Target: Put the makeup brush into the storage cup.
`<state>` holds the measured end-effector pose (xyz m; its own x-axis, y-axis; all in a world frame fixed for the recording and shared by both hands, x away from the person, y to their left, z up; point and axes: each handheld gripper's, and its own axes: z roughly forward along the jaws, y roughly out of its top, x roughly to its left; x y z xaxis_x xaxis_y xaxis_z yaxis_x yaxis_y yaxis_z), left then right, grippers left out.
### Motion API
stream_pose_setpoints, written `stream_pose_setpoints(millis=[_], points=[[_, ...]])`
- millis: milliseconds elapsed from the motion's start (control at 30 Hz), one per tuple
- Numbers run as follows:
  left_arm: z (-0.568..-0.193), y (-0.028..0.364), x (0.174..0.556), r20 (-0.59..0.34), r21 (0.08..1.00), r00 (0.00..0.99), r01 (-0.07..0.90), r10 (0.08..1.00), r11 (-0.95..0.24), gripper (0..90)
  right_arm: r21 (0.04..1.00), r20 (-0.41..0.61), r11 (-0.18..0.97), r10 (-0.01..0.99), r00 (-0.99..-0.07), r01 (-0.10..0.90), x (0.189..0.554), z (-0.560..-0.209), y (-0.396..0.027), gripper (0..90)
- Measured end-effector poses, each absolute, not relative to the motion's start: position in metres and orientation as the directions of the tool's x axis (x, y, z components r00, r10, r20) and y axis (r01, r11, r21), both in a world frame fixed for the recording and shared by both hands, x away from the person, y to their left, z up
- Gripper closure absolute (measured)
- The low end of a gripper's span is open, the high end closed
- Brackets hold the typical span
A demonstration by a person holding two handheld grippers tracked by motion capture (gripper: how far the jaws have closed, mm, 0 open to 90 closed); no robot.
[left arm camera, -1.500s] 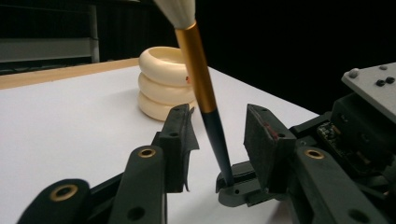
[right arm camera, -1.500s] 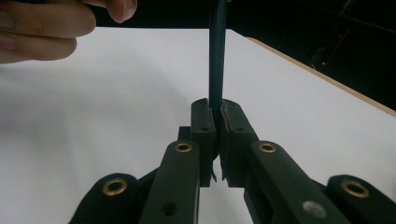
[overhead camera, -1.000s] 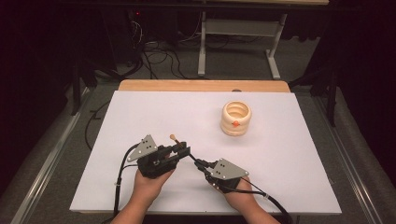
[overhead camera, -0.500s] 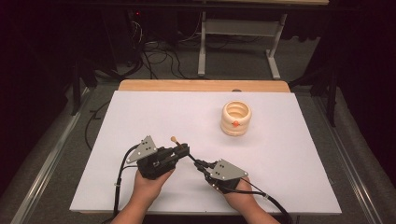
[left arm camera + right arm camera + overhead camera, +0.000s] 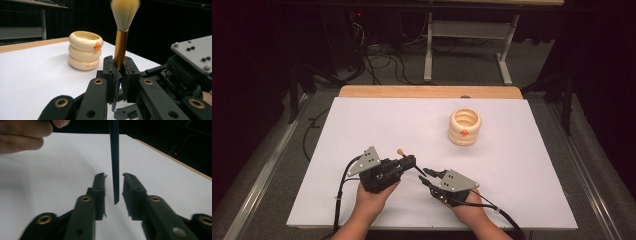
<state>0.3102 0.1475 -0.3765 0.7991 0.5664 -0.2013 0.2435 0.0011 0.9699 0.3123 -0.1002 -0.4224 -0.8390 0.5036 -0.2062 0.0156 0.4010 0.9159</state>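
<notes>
- Brush (image 5: 121, 37): slender, with pale bristle tuft, gold ferrule and thin black handle; lies near the front edge of the white table (image 5: 362, 125), well short of the ringed holder (image 5: 464, 126) and to its left in the high view.
- Long axis: roughly level above the table, running from gripper to gripper; tuft end (image 5: 401, 151) points away from the right gripper, handle end toward it.
- Left gripper (image 5: 119, 72): jaws clamped on the gold ferrule, tuft rising beyond the fingertips in the left gripper view, ringed holder behind and to the left of it.
- Right gripper (image 5: 114, 182): jaws just been opening; black handle tip (image 5: 115, 162) hangs between the parted pads, clear of both, in the right gripper view.
- Ringed holder: cream, three stacked rings, orange spot on the side, upright, apart from brush and grippers.
- Hand (image 5: 25, 132): fingers seen at upper left of the right gripper view.
</notes>
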Motion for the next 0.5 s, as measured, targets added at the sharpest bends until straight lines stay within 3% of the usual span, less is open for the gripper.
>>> stream_pose_setpoints(millis=[233,500], points=[[-0.378,0.144,0.310,-0.185,0.968,0.797,0.250,0.576,-0.034,83.1,0.934,-0.183,0.356,0.506,-0.843,0.011,0.312,-0.417,-0.103,63.7],[-0.383,0.130,0.307,-0.149,0.963,0.812,0.248,0.565,-0.103,83.1,0.935,-0.201,0.353,0.494,-0.846,-0.016,0.308,-0.413,-0.101,71.1]])
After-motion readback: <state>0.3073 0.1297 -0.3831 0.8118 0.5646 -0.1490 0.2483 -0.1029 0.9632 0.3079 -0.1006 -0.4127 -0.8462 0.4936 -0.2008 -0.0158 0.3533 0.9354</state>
